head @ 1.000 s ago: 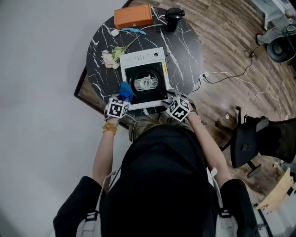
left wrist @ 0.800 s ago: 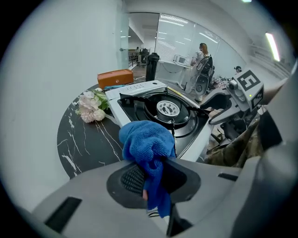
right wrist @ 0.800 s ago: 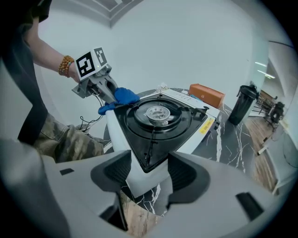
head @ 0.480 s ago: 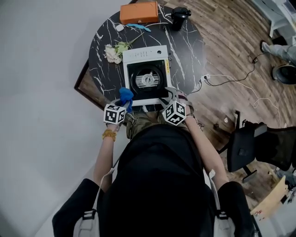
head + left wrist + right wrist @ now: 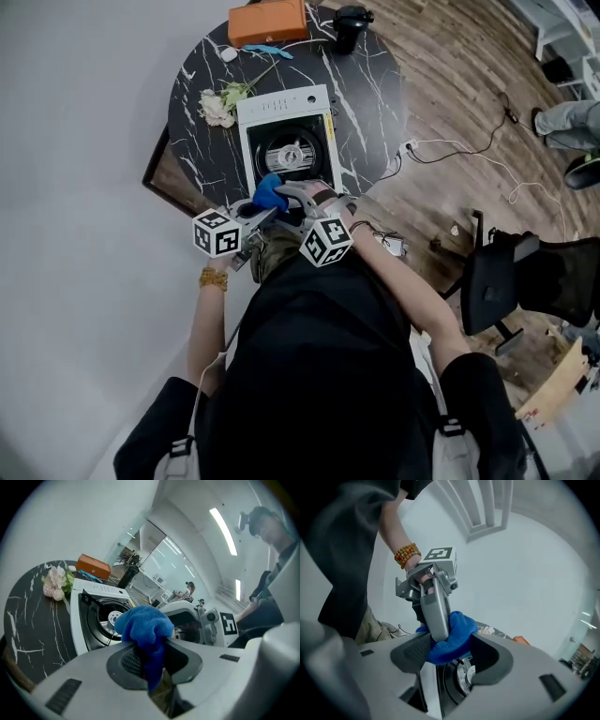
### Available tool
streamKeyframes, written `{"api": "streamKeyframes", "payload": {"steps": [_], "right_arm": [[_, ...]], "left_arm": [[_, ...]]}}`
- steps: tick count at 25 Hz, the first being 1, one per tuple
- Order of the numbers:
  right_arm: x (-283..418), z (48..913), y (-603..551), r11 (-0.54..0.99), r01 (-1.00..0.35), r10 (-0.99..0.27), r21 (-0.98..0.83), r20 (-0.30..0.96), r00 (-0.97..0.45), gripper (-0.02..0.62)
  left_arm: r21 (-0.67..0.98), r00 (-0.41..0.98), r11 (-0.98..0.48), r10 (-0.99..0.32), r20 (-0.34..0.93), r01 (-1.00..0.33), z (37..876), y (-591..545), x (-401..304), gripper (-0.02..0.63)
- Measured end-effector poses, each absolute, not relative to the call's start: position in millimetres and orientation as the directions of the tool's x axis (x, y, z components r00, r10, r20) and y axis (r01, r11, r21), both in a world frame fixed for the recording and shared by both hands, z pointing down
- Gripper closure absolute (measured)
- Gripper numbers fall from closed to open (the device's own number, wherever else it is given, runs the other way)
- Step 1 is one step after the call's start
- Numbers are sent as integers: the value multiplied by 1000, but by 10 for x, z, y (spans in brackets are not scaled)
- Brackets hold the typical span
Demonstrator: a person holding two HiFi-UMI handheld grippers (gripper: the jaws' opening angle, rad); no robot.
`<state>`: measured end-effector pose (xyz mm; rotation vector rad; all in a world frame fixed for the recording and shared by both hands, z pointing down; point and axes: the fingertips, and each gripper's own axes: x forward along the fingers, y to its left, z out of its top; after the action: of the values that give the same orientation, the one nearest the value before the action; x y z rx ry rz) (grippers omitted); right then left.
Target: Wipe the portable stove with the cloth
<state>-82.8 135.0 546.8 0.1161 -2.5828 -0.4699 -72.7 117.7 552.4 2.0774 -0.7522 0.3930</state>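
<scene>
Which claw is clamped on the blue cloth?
The left claw: its jaws pinch the cloth, while the right claw merely stands open around it.

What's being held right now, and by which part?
The left claw pinches the blue cloth by a bunched fold; the rest puffs out beyond its jaws. The right claw stands open around the cloth.

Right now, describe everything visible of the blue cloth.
The blue cloth is a soft, fuzzy terry-like rag, bunched into a wad. The left gripper pinches it, the bulk puffing out past the jaws. It sits between the right gripper's open jaws, over the near edge of the portable stove.
</scene>
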Motion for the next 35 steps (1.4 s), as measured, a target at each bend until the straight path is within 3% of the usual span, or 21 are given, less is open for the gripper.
{"api": "streamKeyframes", "payload": {"steps": [7, 11, 13, 14, 17, 22, 30, 35], "right_arm": [[-976, 5473, 1381, 927, 24, -170, 374, 476, -863, 387], [-920, 5583, 1360, 943, -35, -206, 331, 496, -844, 408], [-835, 5670, 1306, 951, -85, -236, 299, 518, -822, 455], [-793, 5731, 1284, 955, -107, -246, 277, 536, -808, 537], [-794, 5981, 1342, 965, -78, -222, 252, 616, -756, 537], [-1004, 6385, 1353, 959, 17, -201, 283, 722, -662, 537], [-1076, 6372, 1343, 930, 92, -237, 355, 773, -588, 538], [-880, 6368, 1275, 947, 60, -236, 316, 809, -538, 543]], "left_arm": [[735, 772, -301, -443, 456, -607, 5621, 1080, -801, 512], [681, 711, -272, -470, 522, -680, 5745, 1069, -912, 422], [649, 673, -261, -511, 535, -714, 5755, 1053, -1037, 384], [640, 650, -244, -540, 534, -729, 5746, 1041, -1131, 380], [621, 597, -192, -584, 551, -760, 5780, 1025, -1382, 380], [565, 574, -209, -548, 608, -798, 5983, 937, -1414, 380], [505, 473, -122, -585, 659, -855, 6155, 673, -1444, 380], [477, 440, -86, -554, 707, -875, 6320, 600, -1541, 380]]}}
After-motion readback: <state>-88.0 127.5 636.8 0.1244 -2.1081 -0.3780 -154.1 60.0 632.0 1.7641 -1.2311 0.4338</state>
